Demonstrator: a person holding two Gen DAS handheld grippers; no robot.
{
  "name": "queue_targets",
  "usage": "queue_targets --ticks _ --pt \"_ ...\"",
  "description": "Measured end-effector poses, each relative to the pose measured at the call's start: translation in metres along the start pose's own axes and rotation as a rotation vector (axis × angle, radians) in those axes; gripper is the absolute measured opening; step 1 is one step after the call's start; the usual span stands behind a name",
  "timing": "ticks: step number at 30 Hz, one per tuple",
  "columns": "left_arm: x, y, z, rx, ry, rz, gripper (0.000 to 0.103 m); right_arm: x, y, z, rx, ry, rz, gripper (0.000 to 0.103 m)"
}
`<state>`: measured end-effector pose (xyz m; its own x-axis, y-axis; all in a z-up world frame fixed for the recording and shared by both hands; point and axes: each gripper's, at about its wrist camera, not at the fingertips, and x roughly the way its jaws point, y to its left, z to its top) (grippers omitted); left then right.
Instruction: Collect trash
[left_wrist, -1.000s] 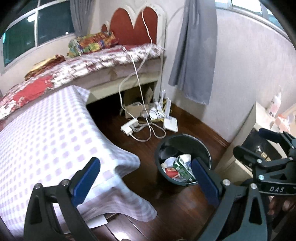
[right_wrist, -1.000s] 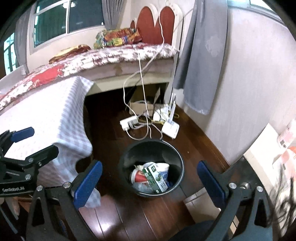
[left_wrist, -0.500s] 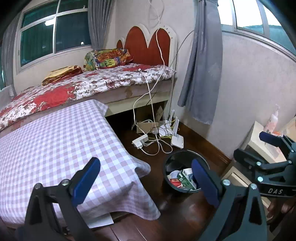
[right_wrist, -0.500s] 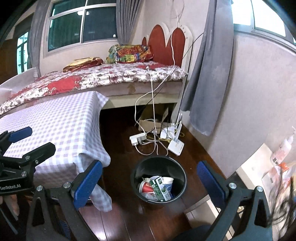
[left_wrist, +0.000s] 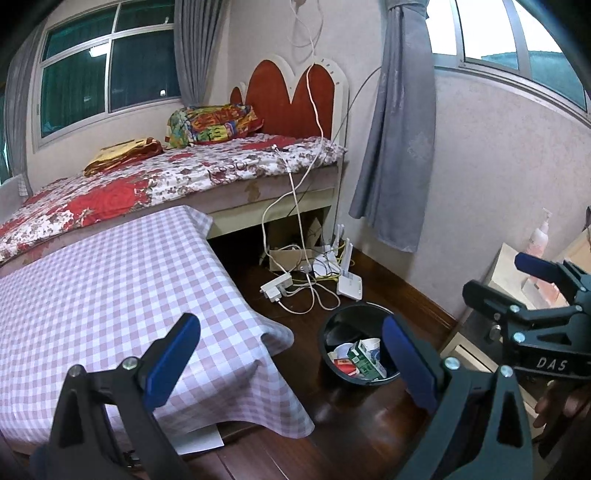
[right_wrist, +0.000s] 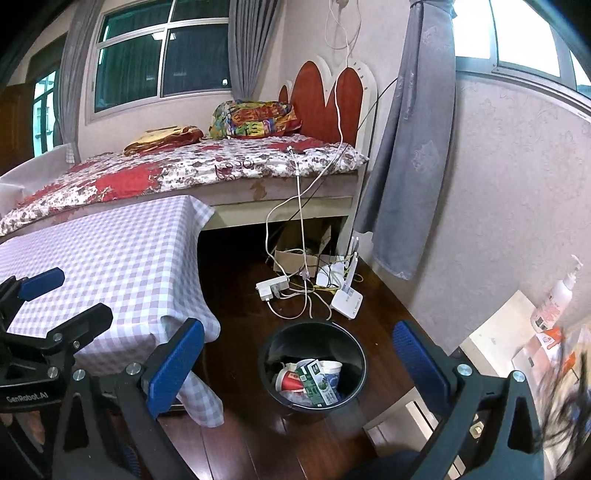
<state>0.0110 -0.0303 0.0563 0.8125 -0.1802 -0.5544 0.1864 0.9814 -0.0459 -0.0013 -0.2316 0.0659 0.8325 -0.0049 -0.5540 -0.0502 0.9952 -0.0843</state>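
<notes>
1. On the dark wooden floor, right of the table with the lilac checked cloth (left_wrist: 110, 280), stands a round black plastic bin (right_wrist: 314, 363).
2. Crumpled paper cups and a green carton (right_wrist: 319, 384) lie inside it.
3. Left gripper (left_wrist: 291, 360) and right gripper (right_wrist: 297, 363) both gape wide, empty, above the floor.

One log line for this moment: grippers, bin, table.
left gripper: open, empty | right gripper: open, empty | black bin: on floor, holds cartons and cups | checked table: nothing on it
</notes>
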Motion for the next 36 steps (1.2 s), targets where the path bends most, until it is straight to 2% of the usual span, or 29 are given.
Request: queue_targets --ticks 36 --pt "-0.0010 -0.0041 -0.0032 -0.001 0.003 -0.008 0.100 0.0005 -0.0031 -0.0023 0.009 0.001 -0.007 0.103"
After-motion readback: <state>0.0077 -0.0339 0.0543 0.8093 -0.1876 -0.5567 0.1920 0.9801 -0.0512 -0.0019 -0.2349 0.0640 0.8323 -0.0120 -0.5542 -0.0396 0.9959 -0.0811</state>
